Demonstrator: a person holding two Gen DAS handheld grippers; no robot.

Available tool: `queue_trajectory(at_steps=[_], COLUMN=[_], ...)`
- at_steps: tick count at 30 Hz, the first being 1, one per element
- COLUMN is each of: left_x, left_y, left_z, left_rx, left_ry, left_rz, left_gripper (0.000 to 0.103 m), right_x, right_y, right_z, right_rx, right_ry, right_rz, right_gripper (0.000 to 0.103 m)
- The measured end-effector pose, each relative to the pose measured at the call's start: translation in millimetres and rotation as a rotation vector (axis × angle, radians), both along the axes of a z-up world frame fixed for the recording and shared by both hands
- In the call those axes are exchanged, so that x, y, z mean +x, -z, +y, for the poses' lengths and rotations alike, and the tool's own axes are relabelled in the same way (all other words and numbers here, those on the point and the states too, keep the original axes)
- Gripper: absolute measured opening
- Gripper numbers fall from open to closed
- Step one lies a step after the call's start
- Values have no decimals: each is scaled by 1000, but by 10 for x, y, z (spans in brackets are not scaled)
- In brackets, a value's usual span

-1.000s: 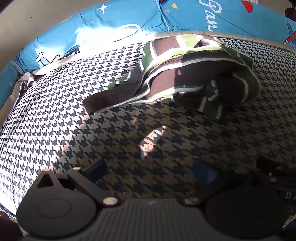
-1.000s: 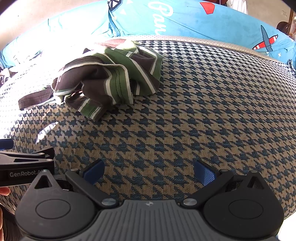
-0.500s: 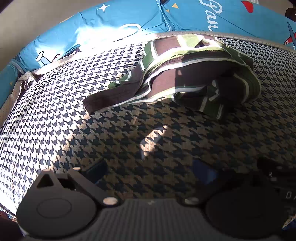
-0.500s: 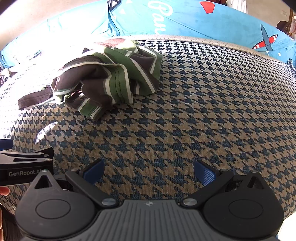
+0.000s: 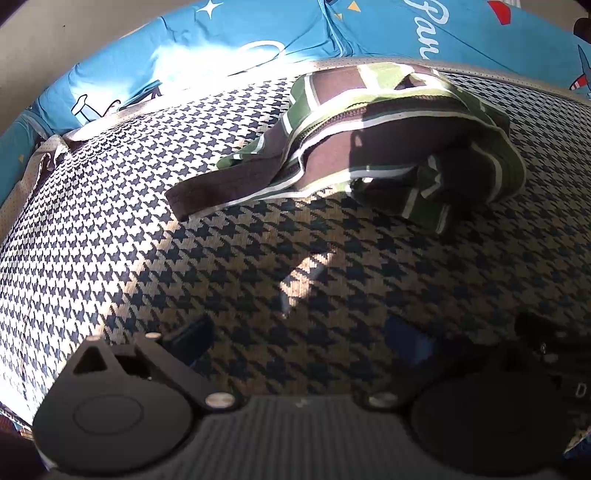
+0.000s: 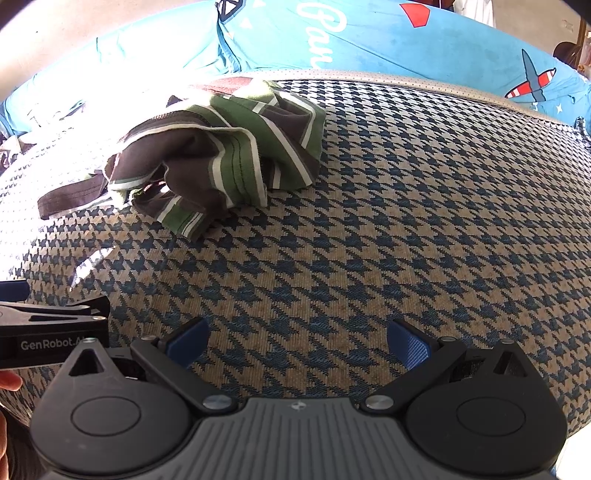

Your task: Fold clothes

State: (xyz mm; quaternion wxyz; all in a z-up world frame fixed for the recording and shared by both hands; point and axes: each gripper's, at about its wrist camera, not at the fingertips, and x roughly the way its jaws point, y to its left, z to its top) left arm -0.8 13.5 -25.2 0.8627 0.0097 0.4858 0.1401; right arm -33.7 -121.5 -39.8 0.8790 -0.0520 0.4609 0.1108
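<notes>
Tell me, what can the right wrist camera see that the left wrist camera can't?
Only the right wrist view shows the left tool's side with its GenRobot label, a fingertip at the edge, and a red-striped plane print. Only the left wrist view shows a white star on the blue sheet. Both show the crumpled green and brown striped garment, untouched on the houndstooth cover, and both tools, left and right, open.

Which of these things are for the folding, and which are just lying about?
For the job:
- crumpled striped garment
- left claw, open
- right claw, open
- houndstooth surface

Just there:
- blue printed bedding behind
</notes>
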Motion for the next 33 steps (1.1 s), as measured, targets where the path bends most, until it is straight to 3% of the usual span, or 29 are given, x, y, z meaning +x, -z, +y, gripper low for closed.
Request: queue_trajectory(at_steps=[33], left_x=[2], left_y=[0], left_z=[35], left_rx=[-7], left_ry=[-14], left_rz=[-1], left_gripper=[103], right_x=[42], right_y=[56], right_z=[53], right_rx=[4], right_ry=[-4], right_rz=[10], right_gripper=[103])
